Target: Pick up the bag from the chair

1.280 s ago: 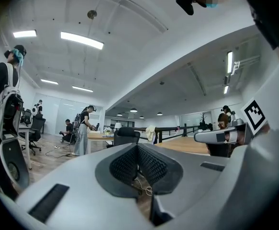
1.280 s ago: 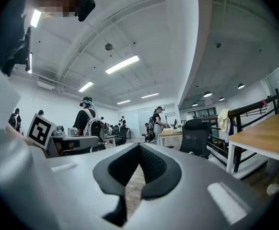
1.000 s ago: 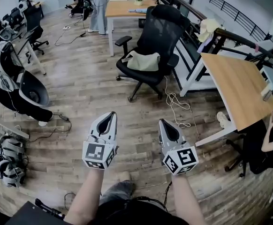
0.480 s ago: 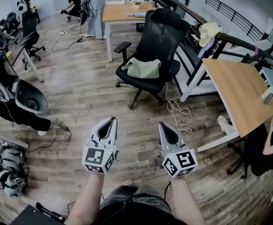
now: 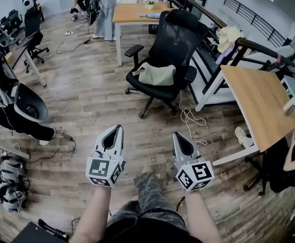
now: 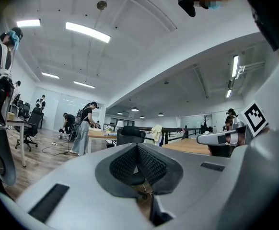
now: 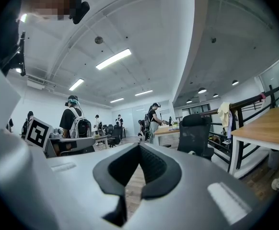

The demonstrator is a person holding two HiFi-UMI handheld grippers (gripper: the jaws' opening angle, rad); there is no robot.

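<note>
Open wooden floor point(image 5: 86, 100) lies between the claws and the black chair point(image 5: 180, 34). A loose white cable point(image 5: 189, 118) curls by the chair's base, and a wooden bench point(image 5: 256, 100) stands to the right. The pale, slumped bag point(image 5: 156, 74) rests on the seat, its details too small to make out. The left claw point(image 5: 118, 128) and right claw point(image 5: 176, 134) are closed tight and empty, well apart from it.

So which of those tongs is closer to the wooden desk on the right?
Right. The right tongs sit just left of the desk, not touching it; the left tongs are further left again, beyond the right pair.
</note>
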